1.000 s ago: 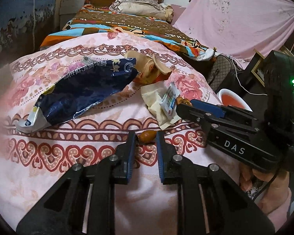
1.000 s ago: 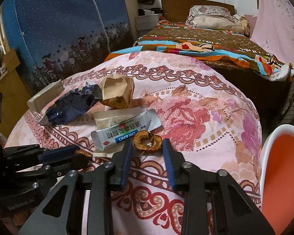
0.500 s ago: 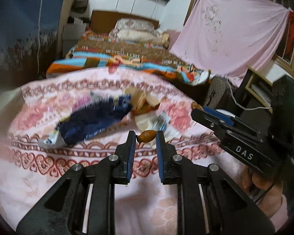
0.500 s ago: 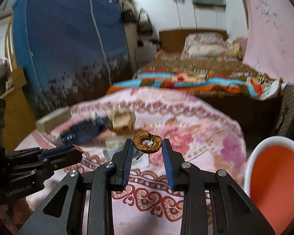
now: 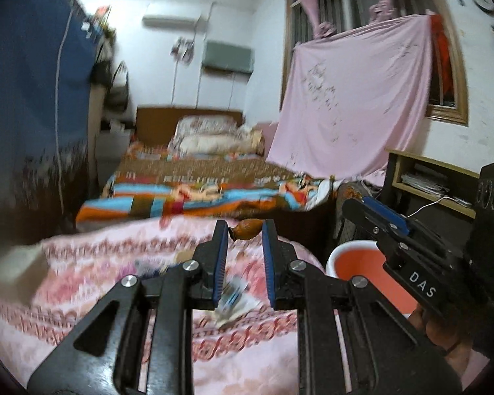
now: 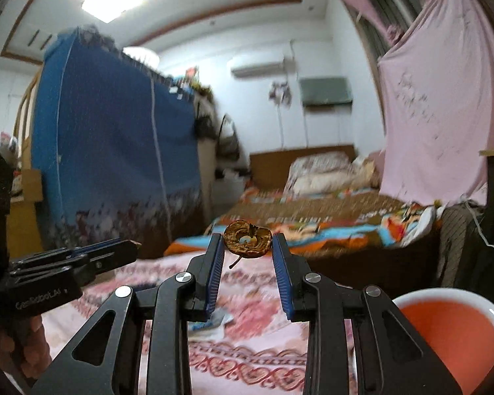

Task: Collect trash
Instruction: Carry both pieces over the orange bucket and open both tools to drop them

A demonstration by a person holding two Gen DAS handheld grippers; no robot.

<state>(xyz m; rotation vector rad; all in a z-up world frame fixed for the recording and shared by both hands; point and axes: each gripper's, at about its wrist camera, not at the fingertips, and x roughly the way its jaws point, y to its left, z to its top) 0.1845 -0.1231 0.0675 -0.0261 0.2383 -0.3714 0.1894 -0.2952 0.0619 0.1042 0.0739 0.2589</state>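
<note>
My left gripper (image 5: 245, 228) is shut on a small brown fruit scrap (image 5: 246, 227), held in the air above the pink patterned bedcover (image 5: 98, 283). My right gripper (image 6: 247, 238) is shut on a dried brown fruit slice (image 6: 247, 238) with a stem hanging below it. An orange bin with a white rim (image 6: 451, 326) stands low at the right, also seen as the bin (image 5: 355, 263) in the left wrist view. The right gripper (image 5: 375, 209) shows from the side in the left wrist view, and the left gripper (image 6: 128, 247) at the left of the right wrist view. A blurred wrapper (image 5: 233, 299) lies on the cover below the fingers.
A second bed with a colourful blanket (image 5: 197, 194) lies beyond. A blue wardrobe (image 6: 108, 164) stands at the left, a pink sheet (image 5: 355, 105) hangs at the right over a wooden shelf (image 5: 428, 181). A pale box (image 5: 13, 263) sits at the cover's left edge.
Both grippers have lifted off the bedcover with their scraps and tilted upward to face the room. The wrappers on the cover have dropped low in view. The orange bin now sits nearer.
</note>
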